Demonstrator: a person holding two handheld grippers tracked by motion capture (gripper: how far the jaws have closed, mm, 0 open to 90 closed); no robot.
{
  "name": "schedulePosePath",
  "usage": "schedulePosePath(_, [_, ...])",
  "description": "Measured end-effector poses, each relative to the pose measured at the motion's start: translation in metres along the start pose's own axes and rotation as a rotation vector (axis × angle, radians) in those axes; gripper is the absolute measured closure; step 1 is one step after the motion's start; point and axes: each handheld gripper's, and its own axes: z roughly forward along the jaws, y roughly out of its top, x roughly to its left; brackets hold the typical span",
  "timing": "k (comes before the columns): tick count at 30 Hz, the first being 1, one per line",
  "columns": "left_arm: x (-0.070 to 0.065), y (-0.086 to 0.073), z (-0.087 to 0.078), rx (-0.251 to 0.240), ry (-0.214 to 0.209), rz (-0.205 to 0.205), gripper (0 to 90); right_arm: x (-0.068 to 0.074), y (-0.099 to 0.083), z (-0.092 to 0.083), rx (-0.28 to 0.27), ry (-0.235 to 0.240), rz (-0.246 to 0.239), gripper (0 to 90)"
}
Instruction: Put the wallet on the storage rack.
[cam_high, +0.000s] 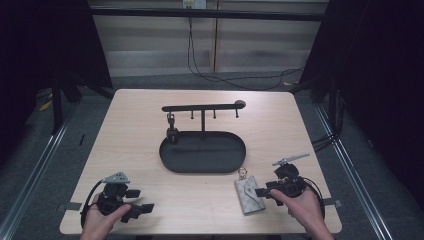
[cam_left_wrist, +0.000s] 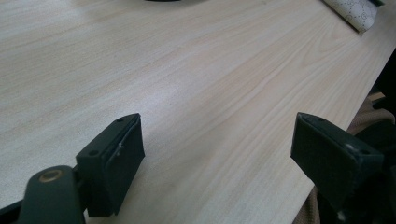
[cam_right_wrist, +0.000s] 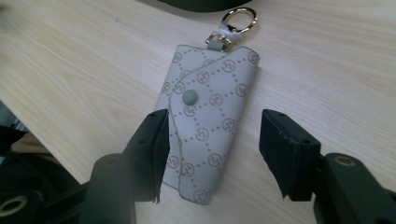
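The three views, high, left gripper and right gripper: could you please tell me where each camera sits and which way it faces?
High view: above the person's side, looking forward and down on the table, black stand, both hands and grippers.
Left gripper view: rides the left gripper, facing bare tabletop between its wide-apart fingers.
Right gripper view: rides the right gripper, looking down at the key pouch lying between its fingers.
Shared: the key pouch appears in all three views.

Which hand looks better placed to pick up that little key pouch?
The right. Its gripper already straddles the key pouch, one jaw at its edge, the other a gap away. The left gripper is open over bare table, with the pouch far off.
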Motion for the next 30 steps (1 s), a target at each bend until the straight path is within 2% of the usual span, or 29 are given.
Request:
schedulePosePath(4, [0.001,0.0,0.0,0.0,0.002,-0.005,17.4,0.001,0.013,0.006,0.073,0.022,0.013,40.8])
schedulePosePath(10, [0.0,-0.001,0.0,0.004,0.002,-0.004,17.6,0.002,0.024,0.02,0.176,0.002,0.035,34.4])
schedulePosePath(18, [0.0,-0.001,-0.001,-0.012,0.016,-0.002,18.7,-0.002,0.032,0.038,0.229,-0.008,0.05,33.7])
schedulePosePath(23, [0.0,0.0,0.0,-0.001,0.014,0.003,18.7,0.0,0.035,0.046,0.258,-0.01,0.053,35.5])
schedulePosePath(27, [-0.001,0.0,0.0,0.004,0.009,0.003,19.5,0.005,0.036,0.052,0.265,-0.031,0.019,38.4])
schedulePosePath(30, [-0.001,0.0,0.0,0.003,0.013,0.005,19.5,0.007,0.038,0.054,0.269,-0.047,0.023,39.8])
